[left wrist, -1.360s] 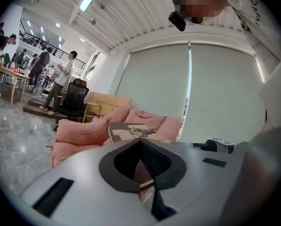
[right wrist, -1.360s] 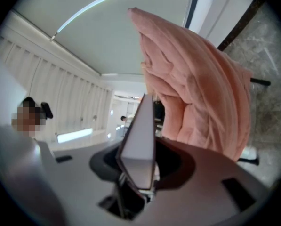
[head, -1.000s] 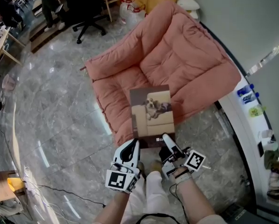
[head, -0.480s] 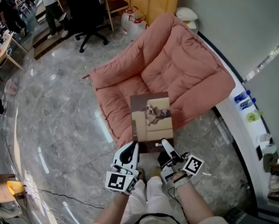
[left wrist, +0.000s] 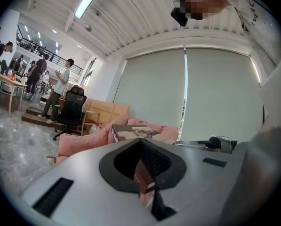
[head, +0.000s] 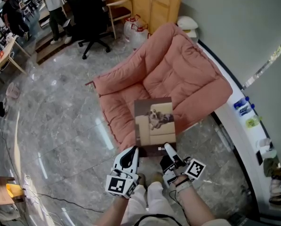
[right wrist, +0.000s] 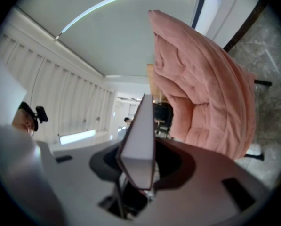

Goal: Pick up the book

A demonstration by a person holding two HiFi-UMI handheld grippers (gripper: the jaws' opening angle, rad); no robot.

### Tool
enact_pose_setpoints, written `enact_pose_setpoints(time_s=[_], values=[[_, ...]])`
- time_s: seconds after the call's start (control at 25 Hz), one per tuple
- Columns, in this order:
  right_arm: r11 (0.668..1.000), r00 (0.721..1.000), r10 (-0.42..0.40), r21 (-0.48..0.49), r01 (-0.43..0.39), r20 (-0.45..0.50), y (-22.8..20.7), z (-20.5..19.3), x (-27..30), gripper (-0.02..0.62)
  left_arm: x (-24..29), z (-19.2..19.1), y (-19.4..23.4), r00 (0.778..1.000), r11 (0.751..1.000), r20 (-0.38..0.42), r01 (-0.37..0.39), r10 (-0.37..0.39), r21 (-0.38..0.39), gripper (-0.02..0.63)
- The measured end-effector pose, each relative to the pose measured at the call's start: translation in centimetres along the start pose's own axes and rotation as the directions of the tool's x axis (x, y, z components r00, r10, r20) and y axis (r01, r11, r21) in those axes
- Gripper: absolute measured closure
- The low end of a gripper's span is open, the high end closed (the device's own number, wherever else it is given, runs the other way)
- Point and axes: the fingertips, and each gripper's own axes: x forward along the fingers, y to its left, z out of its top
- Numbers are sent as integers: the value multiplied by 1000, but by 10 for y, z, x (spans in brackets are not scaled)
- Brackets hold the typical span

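Observation:
The book (head: pixel 154 126), with a dog on a sofa on its cover, hangs flat over the front of the pink cushioned chair (head: pixel 178 69). My left gripper (head: pixel 133 150) is shut on its near left corner, and my right gripper (head: pixel 167 148) is shut on its near right edge. In the left gripper view the book (left wrist: pixel 133 132) stretches away from the jaws, its corner pinched in my left gripper (left wrist: pixel 145 175). In the right gripper view the book's white page edge (right wrist: pixel 139 145) stands between the pads of my right gripper (right wrist: pixel 140 171), with the pink chair (right wrist: pixel 201 93) beyond.
A black office chair (head: pixel 86 13) and a wooden cabinet (head: pixel 145 4) stand behind the pink chair. A white ledge (head: pixel 234 126) with bottles (head: pixel 243 106) runs along the right wall. Cables (head: pixel 36 187) lie on the grey marble floor at left. People stand far back left.
Both grippers have risen together with the book held between them, so the book now sits higher above the chair's front edge. Both grips are unchanged.

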Motion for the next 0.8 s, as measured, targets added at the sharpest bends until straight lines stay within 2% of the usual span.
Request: enact_pose_setpoints(time_s=[0.8], values=[[1000,1000,7,-11,-7,10,32,2,-6,436,-21,21,7,1000,998,26,7,-9,65,584]])
